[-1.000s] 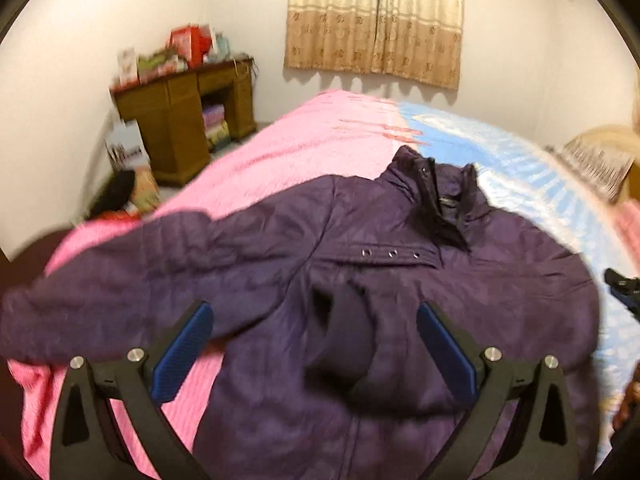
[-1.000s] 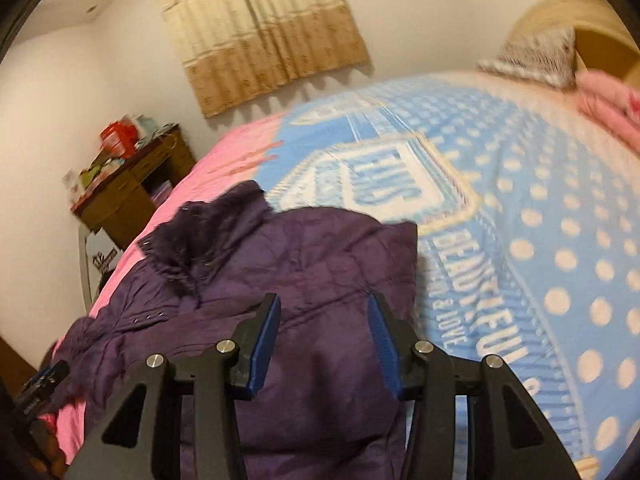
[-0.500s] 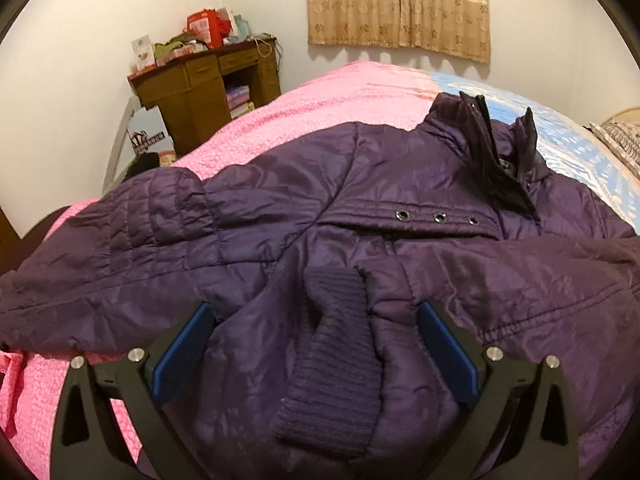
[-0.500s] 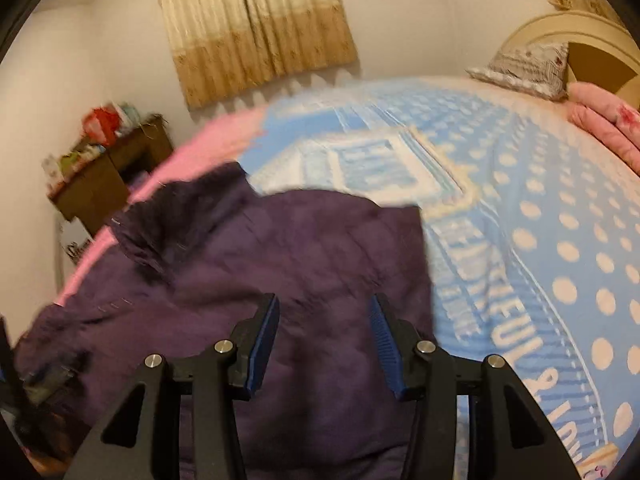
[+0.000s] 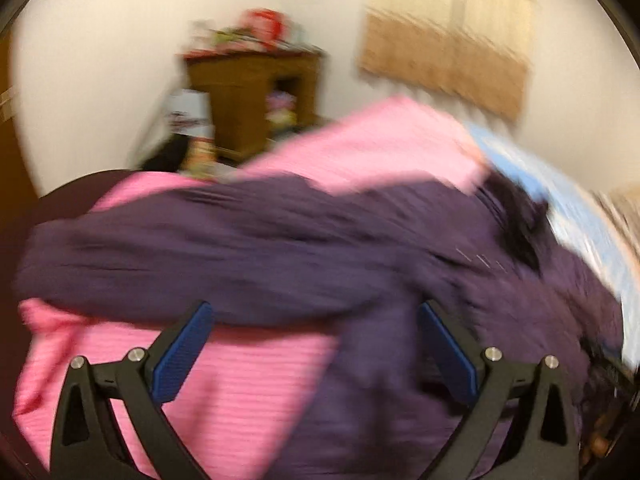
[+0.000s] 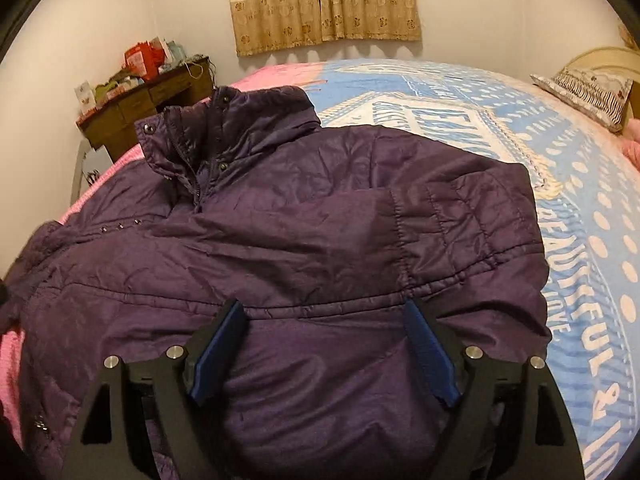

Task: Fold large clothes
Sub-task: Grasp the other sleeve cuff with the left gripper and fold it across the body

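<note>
A dark purple padded jacket lies front-up on the bed, collar toward the far wall. Its right sleeve is folded in across the chest. My right gripper is open and empty, hovering just above the jacket's lower front. In the blurred left wrist view the jacket has its left sleeve stretched out to the left over the pink blanket. My left gripper is open and empty, above the jacket's left side below that sleeve.
The bed has a pink blanket on the left and a blue dotted cover on the right. A wooden desk with clutter stands at the far left wall. A striped pillow lies far right. Curtains hang behind.
My left gripper has swung left and back from the knit cuff on the chest toward the outstretched left sleeve. My right gripper has opened wider and moved in low over the jacket.
</note>
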A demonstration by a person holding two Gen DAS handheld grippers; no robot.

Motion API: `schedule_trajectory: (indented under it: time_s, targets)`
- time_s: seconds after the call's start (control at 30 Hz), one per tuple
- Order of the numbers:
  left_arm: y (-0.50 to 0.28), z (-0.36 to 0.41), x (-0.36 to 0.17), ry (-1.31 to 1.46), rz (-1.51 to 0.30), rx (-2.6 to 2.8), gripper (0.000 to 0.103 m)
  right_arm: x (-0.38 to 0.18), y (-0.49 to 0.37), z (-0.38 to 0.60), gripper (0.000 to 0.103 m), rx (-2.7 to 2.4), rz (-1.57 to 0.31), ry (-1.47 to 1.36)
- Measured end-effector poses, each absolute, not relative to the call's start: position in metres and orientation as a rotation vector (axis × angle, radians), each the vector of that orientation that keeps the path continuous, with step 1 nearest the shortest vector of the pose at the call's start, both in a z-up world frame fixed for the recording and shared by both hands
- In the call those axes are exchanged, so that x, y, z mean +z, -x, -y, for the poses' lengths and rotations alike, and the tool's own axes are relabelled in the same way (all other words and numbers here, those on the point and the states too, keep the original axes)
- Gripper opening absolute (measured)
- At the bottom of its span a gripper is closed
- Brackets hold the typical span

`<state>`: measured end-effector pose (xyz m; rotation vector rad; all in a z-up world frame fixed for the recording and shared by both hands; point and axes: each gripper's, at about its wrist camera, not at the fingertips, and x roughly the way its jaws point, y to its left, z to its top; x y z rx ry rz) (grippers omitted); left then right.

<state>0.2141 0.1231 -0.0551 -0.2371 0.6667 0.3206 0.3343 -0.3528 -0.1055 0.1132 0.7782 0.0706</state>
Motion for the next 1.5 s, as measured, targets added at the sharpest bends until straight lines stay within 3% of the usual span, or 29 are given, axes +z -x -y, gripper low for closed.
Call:
schedule_trajectory:
  time_s: [0.2, 0.33, 0.67, 0.83, 0.9, 0.97, 1.07, 1.27, 1.5]
  targets:
    - [-0.147, -0.256, -0.036, 0.465, -0.486, 0.702, 0.103, -0.104, -0.330, 0.346, 0.084, 0.084, -0.768, -0.136]
    - [-0.118, -0.331, -0.057, 0.741, -0.475, 0.786, 0.090, -0.104, -0.328, 0.346, 0.084, 0.086, -0.765, -0.139]
    - [-0.130, -0.363, -0.117, 1.082, -0.545, 0.671, 0.089, -0.105, -0.325, 0.348, 0.085, 0.091, -0.760, -0.148]
    - [-0.143, -0.365, -0.113, 1.051, -0.523, 0.690, 0.088, -0.105, -0.325, 0.349, 0.085, 0.093, -0.759, -0.150]
    - [-0.148, -0.365, -0.113, 1.026, -0.534, 0.696, 0.073, -0.105, -0.325, 0.349, 0.085, 0.094, -0.759, -0.151]
    - [-0.151, -0.365, -0.116, 1.019, -0.546, 0.694, 0.041, -0.105, -0.325, 0.349, 0.085, 0.094, -0.759, -0.151]
    - [-0.152, -0.365, -0.117, 0.994, -0.550, 0.695, 0.021, -0.105, -0.325, 0.349, 0.085, 0.094, -0.758, -0.150]
    - [-0.160, -0.349, -0.073, 0.808, -0.484, 0.691, 0.009, -0.105, -0.325, 0.349, 0.085, 0.101, -0.752, -0.161]
    - [-0.196, -0.240, 0.034, 0.417, -0.320, 0.494, 0.007, -0.105, -0.324, 0.351, 0.085, 0.109, -0.743, -0.180]
